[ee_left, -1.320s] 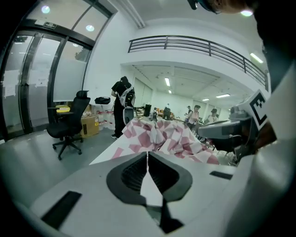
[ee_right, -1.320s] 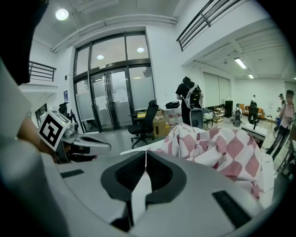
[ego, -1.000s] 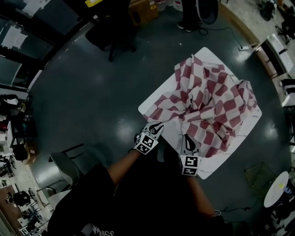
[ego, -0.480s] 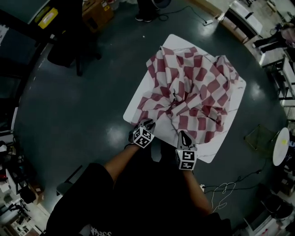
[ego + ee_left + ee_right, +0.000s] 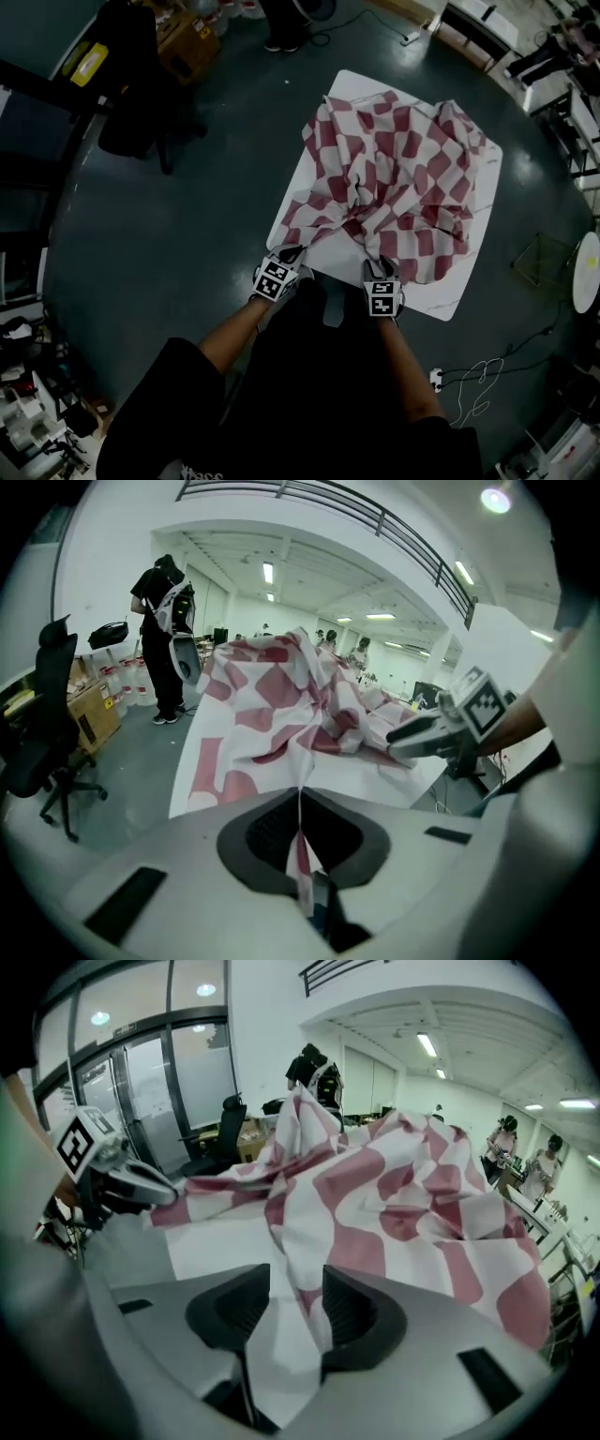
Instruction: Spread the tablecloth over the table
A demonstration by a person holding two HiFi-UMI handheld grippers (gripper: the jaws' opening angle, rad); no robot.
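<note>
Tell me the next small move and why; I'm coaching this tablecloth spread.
Probably close the right gripper: its jaws have just been opening and stand apart with the tablecloth between them, while the left gripper is clamped on it. Both holds seem needed to pull it flat.

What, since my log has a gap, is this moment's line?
left gripper: shut on red-and-white checked tablecloth | right gripper: jaws just opened, cloth between

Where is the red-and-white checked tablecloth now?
The tablecloth lies bunched on the white table, centre-right in the head view; the left gripper pinches its near edge.
</note>
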